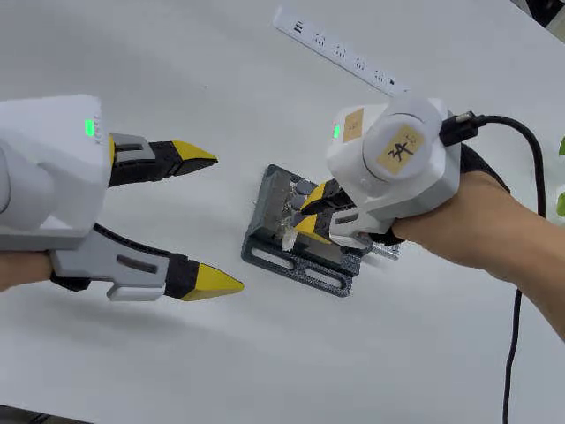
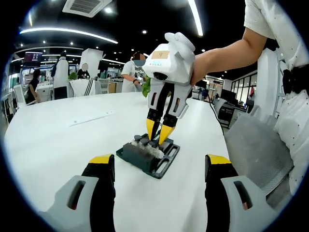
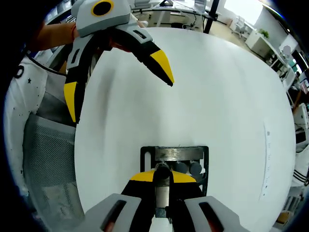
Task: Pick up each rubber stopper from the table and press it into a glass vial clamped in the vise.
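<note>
A dark vise (image 1: 300, 265) lies on the white table with a row of glass vials (image 1: 289, 237) clamped in it. Two of them carry grey rubber stoppers (image 1: 305, 187). My right gripper (image 1: 311, 212) points down at the row, its yellow tips closed around a grey stopper (image 3: 161, 170) on the left-hand vial. Beside it in the right gripper view are two more stoppers (image 3: 188, 167) and the vise (image 3: 175, 153). My left gripper (image 1: 212, 218) hovers left of the vise, wide open and holding nothing. In the left gripper view the vise (image 2: 164, 162) sits ahead under the right gripper (image 2: 158, 131).
A white power strip (image 1: 340, 49) lies at the far side of the table. A black cable (image 1: 521, 265) runs from the right gripper along the right edge. People and furniture stand beyond the table in the left gripper view.
</note>
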`<act>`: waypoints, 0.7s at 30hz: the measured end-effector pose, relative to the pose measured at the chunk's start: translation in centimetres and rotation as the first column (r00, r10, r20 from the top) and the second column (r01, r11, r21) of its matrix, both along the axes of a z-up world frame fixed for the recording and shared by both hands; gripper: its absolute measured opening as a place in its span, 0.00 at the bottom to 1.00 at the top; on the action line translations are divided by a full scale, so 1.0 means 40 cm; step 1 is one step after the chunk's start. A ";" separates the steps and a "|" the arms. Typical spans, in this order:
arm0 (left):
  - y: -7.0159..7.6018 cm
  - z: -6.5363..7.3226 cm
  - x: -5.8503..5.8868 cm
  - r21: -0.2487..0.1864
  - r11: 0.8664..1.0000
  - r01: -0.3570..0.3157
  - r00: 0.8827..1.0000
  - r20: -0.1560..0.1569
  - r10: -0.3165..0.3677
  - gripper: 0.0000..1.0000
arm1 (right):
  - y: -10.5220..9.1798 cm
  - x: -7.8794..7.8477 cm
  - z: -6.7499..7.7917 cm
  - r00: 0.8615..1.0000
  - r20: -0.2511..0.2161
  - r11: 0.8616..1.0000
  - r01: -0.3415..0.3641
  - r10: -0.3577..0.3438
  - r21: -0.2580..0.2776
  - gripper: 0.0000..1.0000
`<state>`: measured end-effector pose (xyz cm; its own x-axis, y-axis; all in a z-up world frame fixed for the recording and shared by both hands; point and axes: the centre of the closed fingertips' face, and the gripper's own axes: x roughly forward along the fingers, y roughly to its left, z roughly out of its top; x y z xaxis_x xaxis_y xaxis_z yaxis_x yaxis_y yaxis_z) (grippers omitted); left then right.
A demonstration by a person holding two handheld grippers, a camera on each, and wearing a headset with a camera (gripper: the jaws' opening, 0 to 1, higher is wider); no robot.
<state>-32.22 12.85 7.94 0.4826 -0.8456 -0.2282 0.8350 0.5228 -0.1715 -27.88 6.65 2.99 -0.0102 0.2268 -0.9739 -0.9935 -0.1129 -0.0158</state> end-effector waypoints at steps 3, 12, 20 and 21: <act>-0.001 0.000 -0.001 0.000 1.000 -0.001 1.000 0.000 0.001 0.76 | 0.000 -0.004 -0.002 1.000 -0.006 1.000 -0.001 0.001 -0.002 0.05; 0.000 -0.003 -0.001 0.001 1.000 -0.003 1.000 -0.004 0.003 0.76 | -0.004 -0.005 -0.004 1.000 0.006 1.000 -0.009 0.009 -0.015 0.05; -0.001 -0.004 0.000 -0.003 1.000 -0.001 1.000 -0.006 0.001 0.75 | 0.000 -0.009 -0.010 0.999 0.029 0.998 -0.038 0.040 -0.041 0.05; -0.001 -0.004 0.001 -0.003 1.000 -0.002 1.000 -0.006 0.002 0.75 | -0.001 -0.005 -0.010 0.998 0.035 0.998 -0.045 0.047 -0.047 0.05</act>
